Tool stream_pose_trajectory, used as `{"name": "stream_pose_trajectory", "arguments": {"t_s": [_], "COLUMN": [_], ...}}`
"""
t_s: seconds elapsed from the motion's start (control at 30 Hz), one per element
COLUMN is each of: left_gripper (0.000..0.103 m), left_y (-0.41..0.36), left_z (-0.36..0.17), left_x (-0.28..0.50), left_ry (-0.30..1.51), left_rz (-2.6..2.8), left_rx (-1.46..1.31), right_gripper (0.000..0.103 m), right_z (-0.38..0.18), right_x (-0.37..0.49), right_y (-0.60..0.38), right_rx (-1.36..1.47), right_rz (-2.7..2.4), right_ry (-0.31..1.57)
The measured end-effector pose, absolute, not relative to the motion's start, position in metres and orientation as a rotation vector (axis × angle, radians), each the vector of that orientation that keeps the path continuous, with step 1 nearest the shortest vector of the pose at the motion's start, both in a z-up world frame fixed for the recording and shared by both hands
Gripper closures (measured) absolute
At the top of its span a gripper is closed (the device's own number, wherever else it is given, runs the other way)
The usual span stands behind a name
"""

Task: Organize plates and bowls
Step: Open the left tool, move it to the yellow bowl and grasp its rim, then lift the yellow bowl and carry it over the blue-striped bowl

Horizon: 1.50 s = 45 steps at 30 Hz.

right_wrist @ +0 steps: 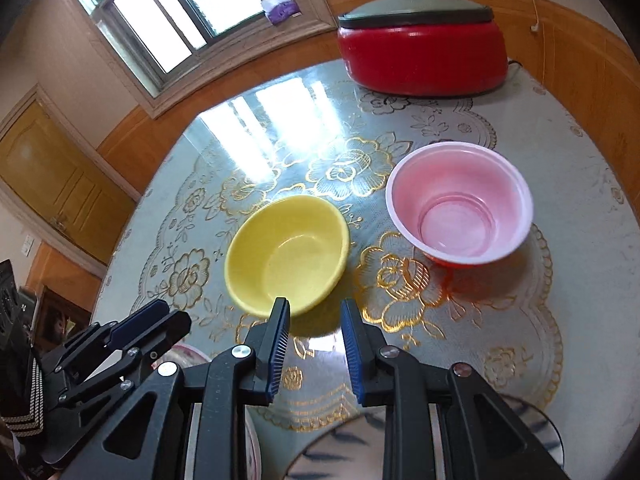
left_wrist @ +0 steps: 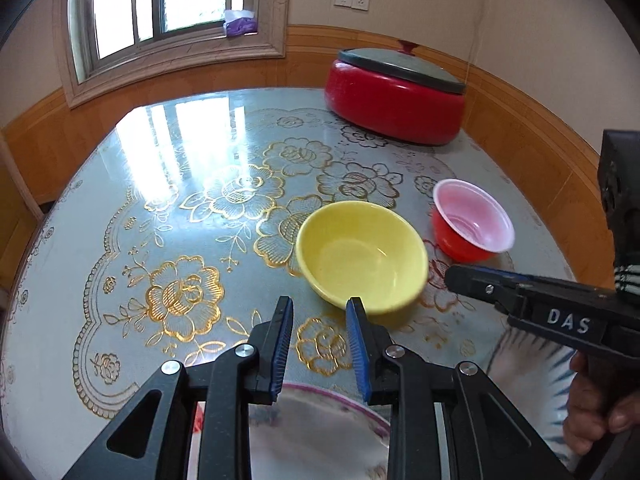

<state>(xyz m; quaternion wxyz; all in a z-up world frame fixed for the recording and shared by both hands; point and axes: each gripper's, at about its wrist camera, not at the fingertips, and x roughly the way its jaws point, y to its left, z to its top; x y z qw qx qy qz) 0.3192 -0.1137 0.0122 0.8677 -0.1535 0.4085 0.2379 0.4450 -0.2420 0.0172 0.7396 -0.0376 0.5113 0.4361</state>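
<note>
1. Shiny glass covers the round table (left_wrist: 132,208), with a cloth of gold flowers under it. A window is behind, and a big red pot (left_wrist: 396,100) with a grey lid sits at the far side.
2. A yellow bowl (left_wrist: 362,256) sits in the middle, and a red bowl (left_wrist: 474,220) with a pink inside sits just beside it.
3. Two plates lie close to the person: a pink-edged plate (left_wrist: 320,420) under the left gripper (left_wrist: 320,332), and a blue-striped plate (right_wrist: 340,448) under the right gripper (right_wrist: 315,332).
4. Both grippers have a small gap between their fingers and hold nothing.
5. The red bowl looks thin and light, so it may squash. The yellow bowl looks stiff and a bit slippery.
6. Pinching a bowl on its rim looks best.
</note>
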Motion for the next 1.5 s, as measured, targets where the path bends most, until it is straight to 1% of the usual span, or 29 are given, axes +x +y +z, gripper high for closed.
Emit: {"name": "stream_pose_trajectory", "arguments": {"t_s": [0.23,0.57,0.63,0.67,0.7,0.77,0.87,0.97,1.33,1.5], "left_gripper": [0.075,0.075,0.077,0.079,0.083,0.086,0.086,0.086,0.086,0.086], "left_y": [-0.087,-0.071,-0.07,-0.069,-0.068,-0.07,-0.078,-0.082,-0.118,-0.131], "left_z": [-0.001,-0.023,-0.027,-0.03,-0.032,-0.035,-0.033,-0.027,0.012,0.021], "left_x": [0.343,0.371,0.374,0.377,0.379,0.382,0.381,0.372,0.331,0.316], "left_ry": [0.897,0.959,0.971,0.98,0.992,0.993,0.978,0.955,0.834,0.807], "left_rz": [0.503,0.492,0.497,0.499,0.491,0.483,0.494,0.491,0.492,0.478], "left_rx": [-0.378,-0.4,-0.397,-0.394,-0.395,-0.393,-0.336,-0.338,-0.255,-0.264], "right_gripper": [0.077,0.077,0.077,0.081,0.089,0.092,0.092,0.092,0.093,0.093], "right_z": [0.0,-0.018,-0.021,-0.023,-0.025,-0.026,-0.024,-0.017,0.012,0.024], "right_x": [0.466,0.479,0.479,0.478,0.478,0.477,0.473,0.47,0.448,0.433], "right_y": [-0.215,-0.202,-0.199,-0.197,-0.195,-0.194,-0.194,-0.198,-0.223,-0.241], "right_rx": [-0.072,-0.102,-0.113,-0.126,-0.134,-0.137,-0.161,-0.152,-0.139,-0.125], "right_rz": [0.923,0.877,0.881,0.882,0.879,0.886,0.89,0.907,0.96,0.977], "right_ry": [1.184,1.217,1.218,1.217,1.218,1.218,1.192,1.172,1.086,1.051]}}
